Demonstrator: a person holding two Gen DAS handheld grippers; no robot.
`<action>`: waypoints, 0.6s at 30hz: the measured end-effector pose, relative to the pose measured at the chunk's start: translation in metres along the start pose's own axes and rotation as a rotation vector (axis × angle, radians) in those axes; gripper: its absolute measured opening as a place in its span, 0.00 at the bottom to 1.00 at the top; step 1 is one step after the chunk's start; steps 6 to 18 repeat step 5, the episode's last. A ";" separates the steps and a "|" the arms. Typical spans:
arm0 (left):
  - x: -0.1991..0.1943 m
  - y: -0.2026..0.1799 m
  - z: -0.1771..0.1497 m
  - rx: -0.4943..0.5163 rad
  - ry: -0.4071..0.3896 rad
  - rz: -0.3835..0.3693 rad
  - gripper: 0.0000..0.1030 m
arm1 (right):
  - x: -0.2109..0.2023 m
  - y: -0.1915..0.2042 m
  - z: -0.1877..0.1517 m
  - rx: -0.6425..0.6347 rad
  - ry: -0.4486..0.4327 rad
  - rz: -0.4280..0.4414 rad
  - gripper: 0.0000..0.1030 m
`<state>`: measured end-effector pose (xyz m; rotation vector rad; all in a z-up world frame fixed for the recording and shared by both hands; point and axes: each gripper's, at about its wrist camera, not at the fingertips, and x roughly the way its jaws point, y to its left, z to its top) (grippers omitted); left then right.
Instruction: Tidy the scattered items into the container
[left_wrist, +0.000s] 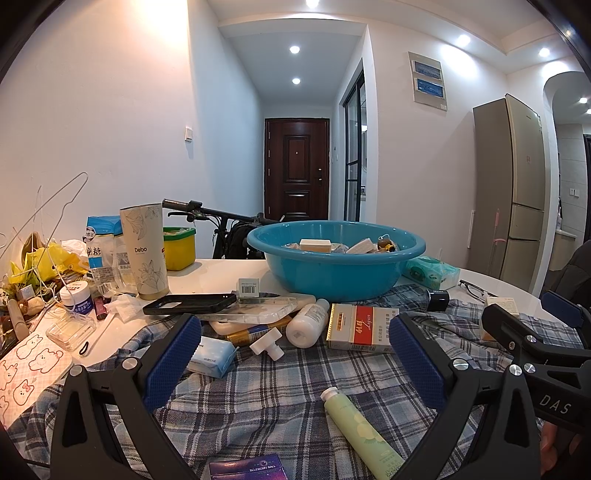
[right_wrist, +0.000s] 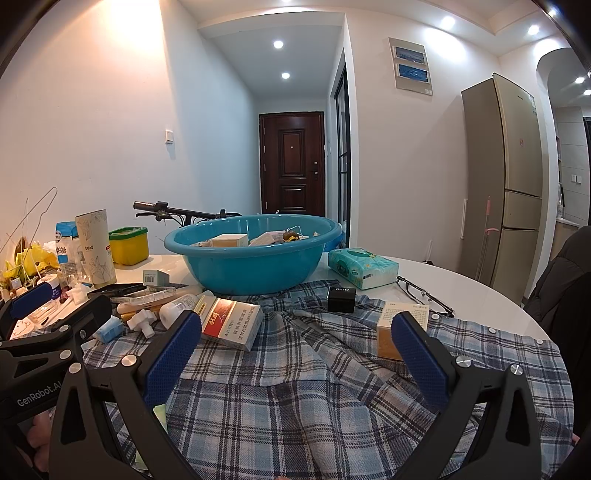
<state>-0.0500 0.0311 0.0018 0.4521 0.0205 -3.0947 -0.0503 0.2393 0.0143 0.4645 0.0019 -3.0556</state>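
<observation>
Cigarette pack (left_wrist: 360, 326) before blue basin (left_wrist: 334, 275)

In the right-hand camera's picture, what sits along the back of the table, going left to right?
Patterned cup → yellow tub → blue basin → tissue pack → glasses.

basin (left_wrist: 332, 273) teal; shirt (left_wrist: 280, 387) blue-grey plaid; tube (left_wrist: 360, 432) pale green; carton (right_wrist: 231, 323) red-white; claw pads (left_wrist: 173, 354) blue
</observation>
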 end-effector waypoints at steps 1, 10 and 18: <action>0.000 0.000 0.000 0.000 0.000 0.000 1.00 | 0.000 0.000 0.000 0.000 0.000 0.000 0.99; 0.000 0.000 0.000 0.000 0.000 0.000 1.00 | 0.000 0.000 0.000 0.000 0.000 0.000 0.99; 0.000 0.000 0.000 0.000 0.000 0.000 1.00 | 0.000 0.000 0.000 0.000 0.000 0.000 0.99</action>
